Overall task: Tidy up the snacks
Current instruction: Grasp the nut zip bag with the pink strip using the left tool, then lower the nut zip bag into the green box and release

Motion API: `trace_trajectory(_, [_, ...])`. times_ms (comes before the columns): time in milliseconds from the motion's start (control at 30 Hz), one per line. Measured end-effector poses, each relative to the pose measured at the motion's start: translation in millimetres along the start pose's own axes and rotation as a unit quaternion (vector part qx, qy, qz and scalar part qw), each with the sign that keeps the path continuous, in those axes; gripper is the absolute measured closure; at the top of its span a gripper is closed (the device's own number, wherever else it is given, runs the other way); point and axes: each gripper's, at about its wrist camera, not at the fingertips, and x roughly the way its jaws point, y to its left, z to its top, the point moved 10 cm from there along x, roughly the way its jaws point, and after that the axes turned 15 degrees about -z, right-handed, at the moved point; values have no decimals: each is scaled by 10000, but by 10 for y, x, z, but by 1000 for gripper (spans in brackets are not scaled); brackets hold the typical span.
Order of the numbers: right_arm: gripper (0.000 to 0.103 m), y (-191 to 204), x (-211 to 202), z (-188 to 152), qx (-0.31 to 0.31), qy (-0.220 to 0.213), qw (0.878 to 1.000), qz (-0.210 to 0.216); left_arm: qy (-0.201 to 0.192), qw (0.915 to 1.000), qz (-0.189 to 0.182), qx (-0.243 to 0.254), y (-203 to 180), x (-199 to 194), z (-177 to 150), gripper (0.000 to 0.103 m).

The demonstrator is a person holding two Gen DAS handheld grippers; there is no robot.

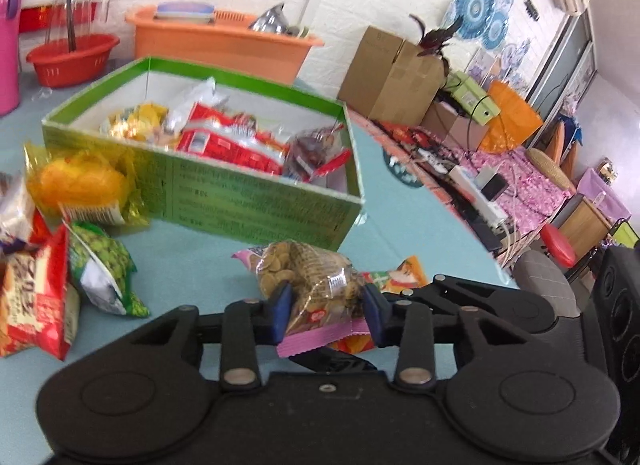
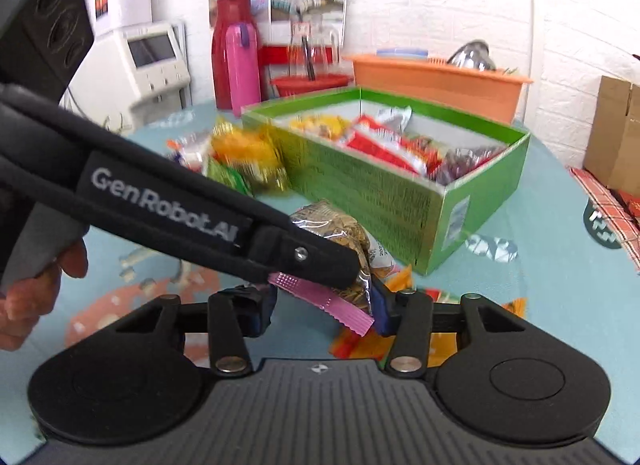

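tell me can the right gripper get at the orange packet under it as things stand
Probably not cleanly: the left gripper and its pink-edged snack bag lie across the right gripper, over the orange packet.

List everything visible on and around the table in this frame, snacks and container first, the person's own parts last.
Box: 1, green, table centre, holding red, yellow and silver packets.
Nut packet: 1, clear with pink seal, in front of the box, between the left gripper's pads.
Yellow packet: 1, left of the box.
Pea packet: 1, green, front left.
Red packet: 1, far left.
Orange packet: 1, under the nut packet.
Tub: 1, orange, behind the box.
Basket: 1, red, back left.
Table: 1, light blue.
Left gripper: black, closed on the nut packet.
Right gripper: black, open beside it.
Hand: 1, on the left gripper's handle.
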Motion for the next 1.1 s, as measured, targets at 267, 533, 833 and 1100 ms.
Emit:
trace_trajectory(267, [23,-109,-178,539,164,-774,9968,-121,-476,9968,-70,645,-255,-233,581,35])
trace_trajectory(533, [23,-429,259,870,682,-878,9937,-154,-588,9955,-233,705,-31,81,1046,35])
trace_trajectory(833, [18,-582,705,1033,681,-802,9936,-411,-692,9959,-222,529,350,385,1328,21])
trace_trajectory(1100, [0,-615,776,881,353,-711,9943,-710,-690,9971,316,86,754,334,1182,0])
